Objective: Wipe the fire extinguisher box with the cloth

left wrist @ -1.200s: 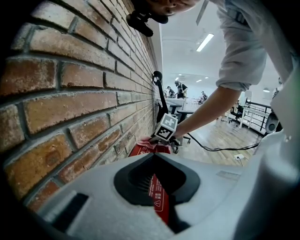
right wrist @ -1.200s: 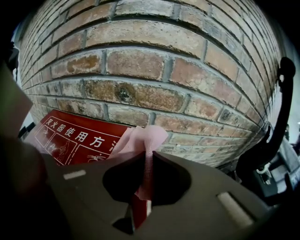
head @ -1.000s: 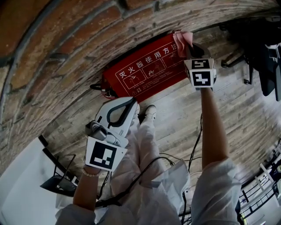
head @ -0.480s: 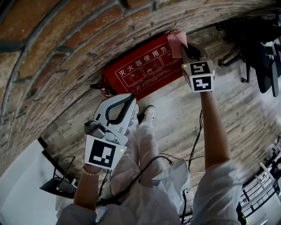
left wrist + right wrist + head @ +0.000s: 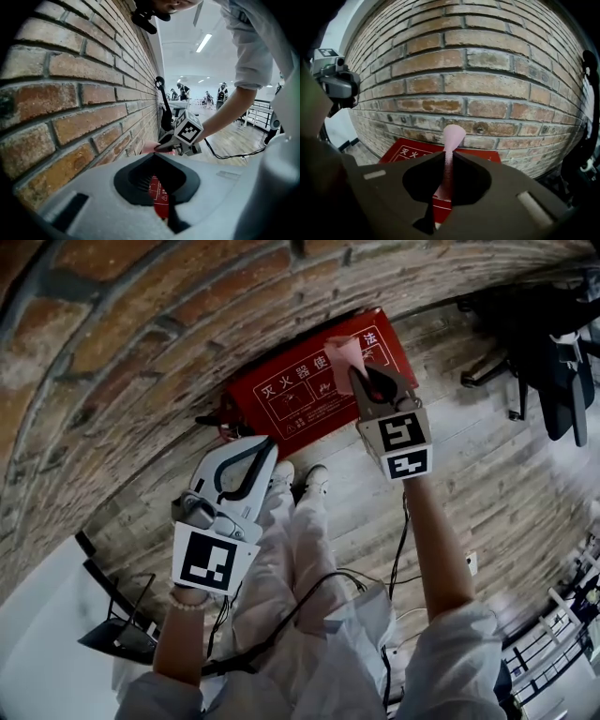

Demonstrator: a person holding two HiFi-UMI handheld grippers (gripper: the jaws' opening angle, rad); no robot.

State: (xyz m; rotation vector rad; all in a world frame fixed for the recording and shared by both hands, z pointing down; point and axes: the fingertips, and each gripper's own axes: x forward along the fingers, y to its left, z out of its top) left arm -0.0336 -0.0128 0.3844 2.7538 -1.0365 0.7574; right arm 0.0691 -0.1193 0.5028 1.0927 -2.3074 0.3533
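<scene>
Cloth [image 5: 342,354]: pink, pinched as a thin strip between the jaws of the right gripper; its free end stands out past the jaw tips.
Right gripper [image 5: 359,379]: clenched on the cloth and held out on a straight arm, with the tips over the printed face of the box.
Left gripper [image 5: 262,448]: jaws together with nothing between them, held back near the person's white trousers [image 5: 309,531], well apart from the box.
Fire extinguisher box [image 5: 300,395]: red with white print, lying on the floor at the foot of the wall; the cloth is over its right part, but contact I cannot tell.
Brick wall [image 5: 141,352]: just behind the box.
Wooden floor [image 5: 487,484]: grey planks, with black cables [image 5: 405,531] lying by the person's feet.
</scene>
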